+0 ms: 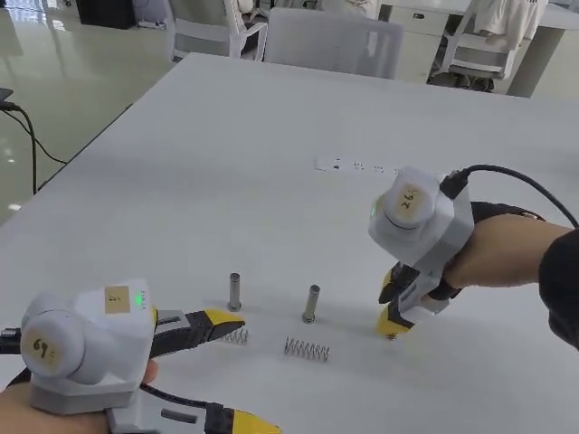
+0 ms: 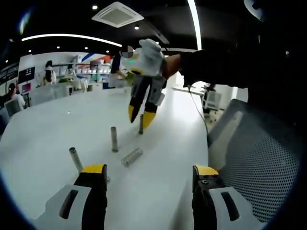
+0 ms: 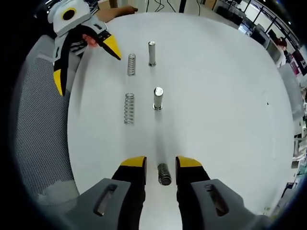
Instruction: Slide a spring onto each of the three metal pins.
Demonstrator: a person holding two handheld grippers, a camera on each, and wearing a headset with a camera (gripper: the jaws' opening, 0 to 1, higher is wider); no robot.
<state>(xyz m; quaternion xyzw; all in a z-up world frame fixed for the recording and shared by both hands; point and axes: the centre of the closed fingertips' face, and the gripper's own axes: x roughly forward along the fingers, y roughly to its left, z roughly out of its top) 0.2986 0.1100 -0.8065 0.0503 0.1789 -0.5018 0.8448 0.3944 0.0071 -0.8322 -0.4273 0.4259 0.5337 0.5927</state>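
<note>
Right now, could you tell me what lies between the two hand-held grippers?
In the head view, two upright pins and two loose springs lie between the left hand-held gripper and the right hand-held gripper.

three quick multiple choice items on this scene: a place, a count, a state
1. Where is the upright spring? A between the right gripper's jaws B on the floor C on a chair
2. How many springs lie flat on the table? A one B two C four
3. The left gripper is: A shut on a pin B shut empty C open
Answers: 1 A, it stands between the yellow tips; 2 B, one spring by the left gripper, another beside it; 3 C, jaws wide apart.
</note>
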